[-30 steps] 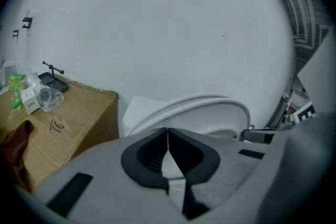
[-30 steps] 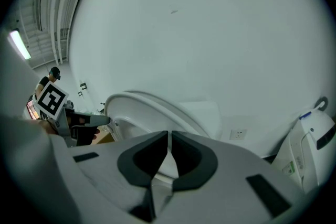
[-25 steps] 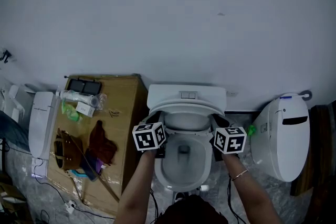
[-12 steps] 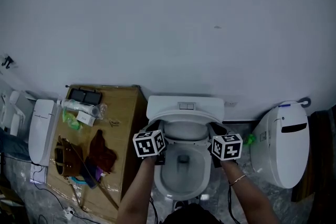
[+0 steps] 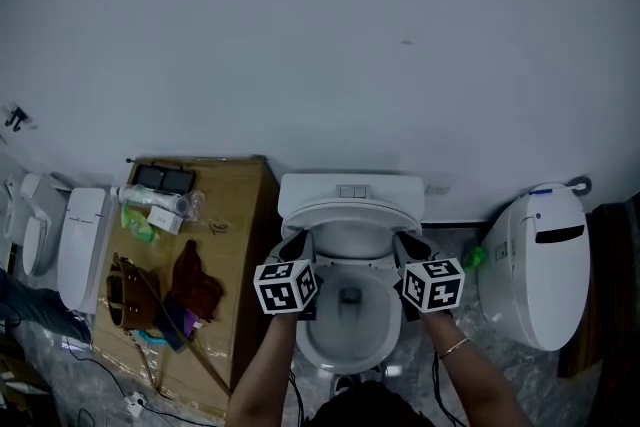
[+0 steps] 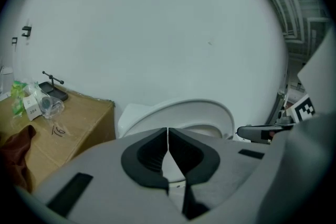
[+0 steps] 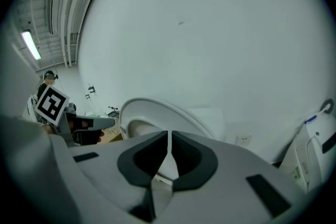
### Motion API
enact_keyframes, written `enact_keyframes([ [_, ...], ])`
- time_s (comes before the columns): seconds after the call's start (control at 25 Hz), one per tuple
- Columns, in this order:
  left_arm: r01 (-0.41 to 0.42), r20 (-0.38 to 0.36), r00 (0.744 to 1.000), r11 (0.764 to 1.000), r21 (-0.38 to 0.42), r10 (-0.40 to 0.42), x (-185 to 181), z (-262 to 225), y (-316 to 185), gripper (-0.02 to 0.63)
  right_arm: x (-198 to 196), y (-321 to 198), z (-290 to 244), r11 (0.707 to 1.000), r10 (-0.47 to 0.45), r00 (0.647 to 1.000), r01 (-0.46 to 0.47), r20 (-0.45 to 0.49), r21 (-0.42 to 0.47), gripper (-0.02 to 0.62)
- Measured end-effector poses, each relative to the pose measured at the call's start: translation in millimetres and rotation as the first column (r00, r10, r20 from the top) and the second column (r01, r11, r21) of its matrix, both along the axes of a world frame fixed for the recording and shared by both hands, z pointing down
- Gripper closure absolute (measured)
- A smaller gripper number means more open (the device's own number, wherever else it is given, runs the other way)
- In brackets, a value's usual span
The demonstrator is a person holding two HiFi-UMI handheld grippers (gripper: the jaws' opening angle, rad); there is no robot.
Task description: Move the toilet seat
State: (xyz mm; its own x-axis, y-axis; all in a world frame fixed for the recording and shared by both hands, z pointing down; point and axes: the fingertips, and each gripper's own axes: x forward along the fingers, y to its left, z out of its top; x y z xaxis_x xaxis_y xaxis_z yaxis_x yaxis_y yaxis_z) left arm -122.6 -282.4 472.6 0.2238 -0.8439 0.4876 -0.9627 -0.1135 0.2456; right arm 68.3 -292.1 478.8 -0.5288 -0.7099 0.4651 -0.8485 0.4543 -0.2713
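We hold the left gripper (image 5: 296, 247) and right gripper (image 5: 409, 246), each with fingers pressed together, either side of the tilted-up toilet seat (image 5: 350, 211).

Grey tool (image 6: 167, 136), black pads (image 6: 149, 152), marker cube (image 5: 285, 286)

I see a white oval plastic toilet seat (image 5: 350, 209), half-raised, front edge lifted and tilted back toward the wall. It sits just beyond both jaw pairs, between them: ahead-right of the left jaws, ahead-left of the right jaws.
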Motion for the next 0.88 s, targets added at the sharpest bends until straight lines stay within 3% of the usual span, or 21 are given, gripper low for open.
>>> enact_keyframes([
  [0.6, -0.022, 0.1, 0.995, 0.994, 0.109, 0.011, -3, -38, 94, 0.58, -3, 76, -54, 0.993, -0.002, 0.998, -0.006, 0.062, 0.117, 0.578],
  [0.88, -0.013, 0.078, 0.997, 0.99, 0.137, 0.002, 1, -54, 136, 0.58, -9, 117, -66, 0.989, -0.021, 0.997, 0.011, 0.07, 0.145, 0.578],
])
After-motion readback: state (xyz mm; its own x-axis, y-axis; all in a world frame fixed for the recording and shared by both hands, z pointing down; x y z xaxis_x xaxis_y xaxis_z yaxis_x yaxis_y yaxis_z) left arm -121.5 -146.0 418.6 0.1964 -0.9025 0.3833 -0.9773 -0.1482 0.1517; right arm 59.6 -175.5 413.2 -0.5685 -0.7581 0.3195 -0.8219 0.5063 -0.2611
